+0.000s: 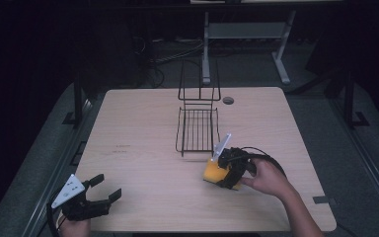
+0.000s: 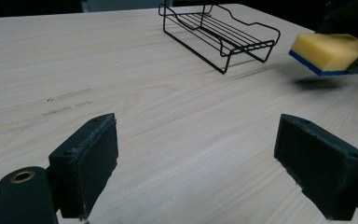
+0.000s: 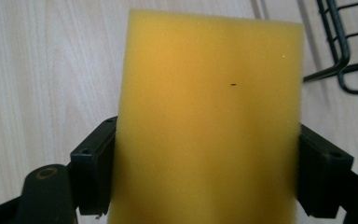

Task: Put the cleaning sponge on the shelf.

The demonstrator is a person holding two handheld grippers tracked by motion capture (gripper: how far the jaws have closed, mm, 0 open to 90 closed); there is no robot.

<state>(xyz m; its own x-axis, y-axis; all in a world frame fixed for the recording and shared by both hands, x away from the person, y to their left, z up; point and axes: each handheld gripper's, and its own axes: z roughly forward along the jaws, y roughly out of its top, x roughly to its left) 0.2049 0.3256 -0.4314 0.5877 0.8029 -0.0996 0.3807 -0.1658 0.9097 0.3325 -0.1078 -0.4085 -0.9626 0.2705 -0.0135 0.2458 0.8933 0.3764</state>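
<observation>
The right gripper (image 1: 225, 170) holds a rectangular yellow foam sponge with a blue scouring layer on its underside (image 1: 214, 172), its jaws pressed against the sponge's two long sides. In the right gripper view the sponge (image 3: 209, 121) runs lengthwise straight away from the jaws, its yellow face toward the camera and its far short end pointing ahead. The left gripper view shows the sponge (image 2: 328, 52) lifted clear of the light wood-grain desk (image 2: 168, 116), lying roughly flat with the blue layer down and a dark shadow on the desk under it.

The landmark here is the black wire rack with a tall looped back (image 1: 197, 123) standing near the middle of the desk (image 1: 143, 148). The sponge hangs just beside the rack's near right corner, close to it but apart from it, and its long axis slants from the person's hand (image 1: 266, 178) toward that corner. In the right gripper view a corner of the rack (image 3: 342, 46) shows just past the sponge's far end, off to the right.

The left gripper (image 1: 101, 193) sits well away from the rack, at the desk's near left corner, held in the person's other hand. Its jaws stand wide apart with nothing between them, and they point up the desk toward the rack (image 2: 219, 32).
</observation>
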